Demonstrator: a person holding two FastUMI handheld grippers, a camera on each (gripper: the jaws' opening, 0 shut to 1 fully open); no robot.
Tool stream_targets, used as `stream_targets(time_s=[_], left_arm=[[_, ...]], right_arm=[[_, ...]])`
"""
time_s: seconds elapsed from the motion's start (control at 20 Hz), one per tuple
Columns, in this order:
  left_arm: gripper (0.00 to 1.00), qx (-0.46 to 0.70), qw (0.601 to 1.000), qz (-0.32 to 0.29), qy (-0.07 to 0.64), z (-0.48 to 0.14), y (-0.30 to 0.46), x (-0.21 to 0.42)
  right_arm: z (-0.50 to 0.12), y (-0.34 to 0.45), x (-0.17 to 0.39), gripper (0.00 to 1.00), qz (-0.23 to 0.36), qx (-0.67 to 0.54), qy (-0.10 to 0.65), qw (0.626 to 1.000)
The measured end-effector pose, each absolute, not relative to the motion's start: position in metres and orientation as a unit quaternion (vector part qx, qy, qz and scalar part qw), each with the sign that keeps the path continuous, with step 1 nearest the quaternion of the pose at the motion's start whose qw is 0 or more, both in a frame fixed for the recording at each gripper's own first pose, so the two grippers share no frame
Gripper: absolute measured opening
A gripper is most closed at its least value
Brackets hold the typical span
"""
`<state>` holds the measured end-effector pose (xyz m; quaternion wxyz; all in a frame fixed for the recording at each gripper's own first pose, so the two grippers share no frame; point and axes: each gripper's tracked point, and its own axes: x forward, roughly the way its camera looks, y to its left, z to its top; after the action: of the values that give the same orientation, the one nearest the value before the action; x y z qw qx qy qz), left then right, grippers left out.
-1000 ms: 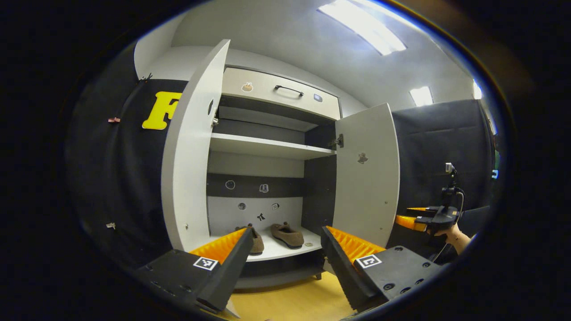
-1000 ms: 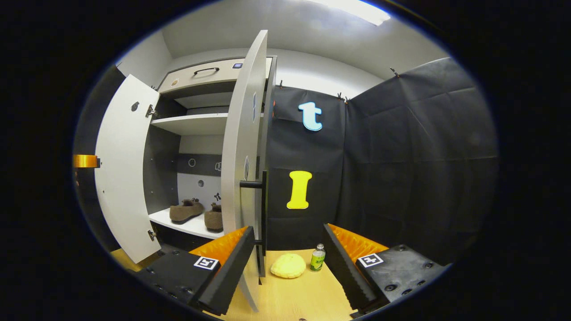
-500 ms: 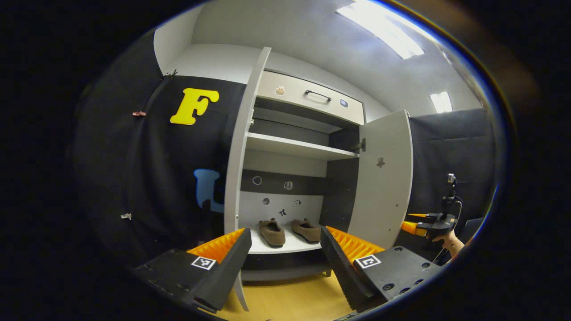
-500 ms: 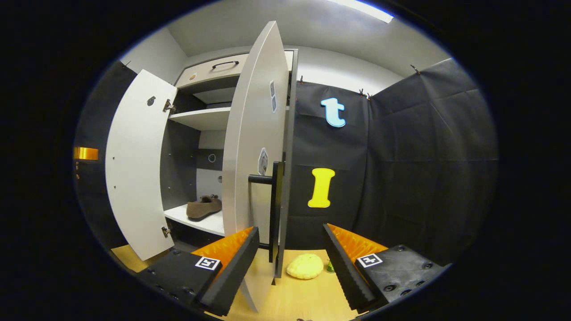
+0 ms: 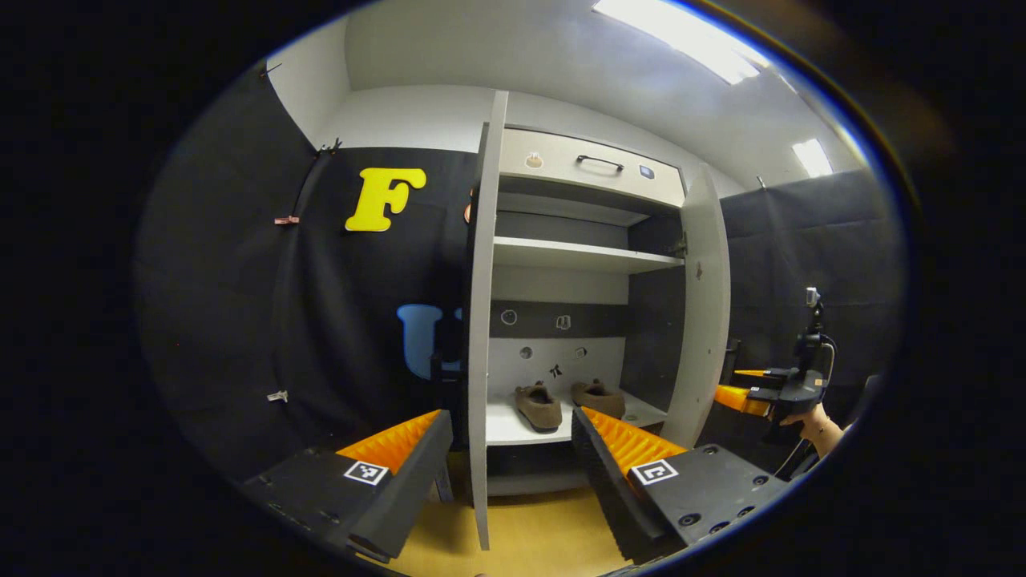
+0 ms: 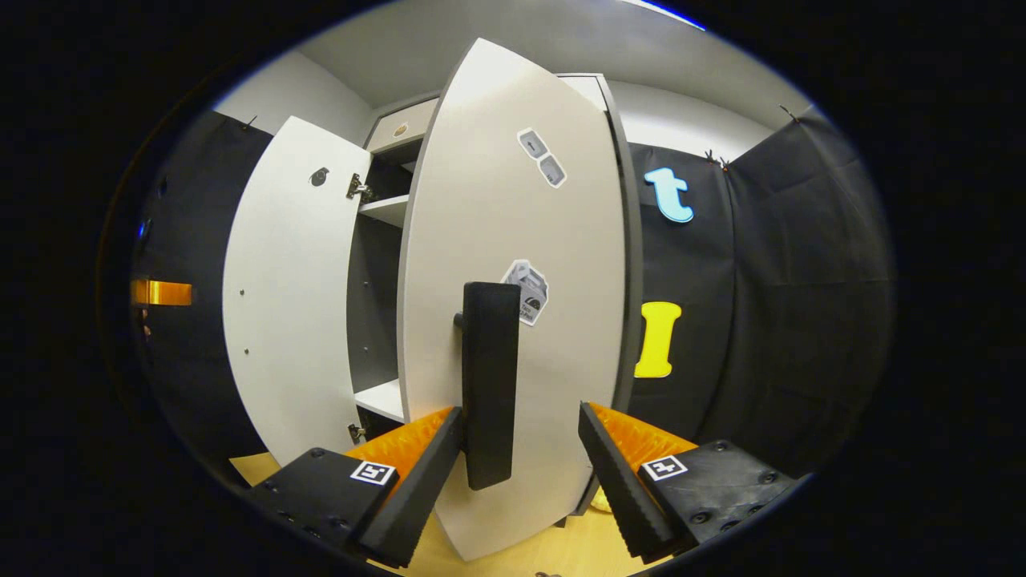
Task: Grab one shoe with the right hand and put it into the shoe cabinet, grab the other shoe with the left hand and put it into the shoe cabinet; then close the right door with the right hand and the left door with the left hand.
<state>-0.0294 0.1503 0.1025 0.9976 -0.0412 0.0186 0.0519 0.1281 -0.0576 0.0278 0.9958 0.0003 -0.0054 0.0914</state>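
Swung partway shut, right door [image 6: 513,320] fronts the released right hand-held gripper [image 6: 519,449], its handle [image 6: 489,385] between the fingers.

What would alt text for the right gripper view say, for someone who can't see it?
A pale cabinet door with a dark vertical handle stands close in front of the open right tongs, the handle just above the gap between the fingers. To the left, the other door stands open, with a strip of shelves between the two doors.
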Motion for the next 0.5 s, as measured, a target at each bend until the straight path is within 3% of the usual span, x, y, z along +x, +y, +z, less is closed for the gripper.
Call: stream_targets(time_s=[0.1,0.2,0.5], left_arm=[[0.94,-0.042,0.997,0.070,0.018,0.102,0.158,-0.038],[0.94,-0.040,0.995,0.091,0.014,0.100,0.170,-0.046],[0.94,-0.041,0.991,0.128,0.022,0.070,0.230,-0.032]], right_arm=[[0.024,-0.039,0.145,0.91,0.102,0.011,0.003,0.995],[0.019,-0.020,0.153,0.97,0.118,0.014,0.013,0.993],[0.015,0.004,0.131,0.98,0.153,-0.010,0.014,0.988]])
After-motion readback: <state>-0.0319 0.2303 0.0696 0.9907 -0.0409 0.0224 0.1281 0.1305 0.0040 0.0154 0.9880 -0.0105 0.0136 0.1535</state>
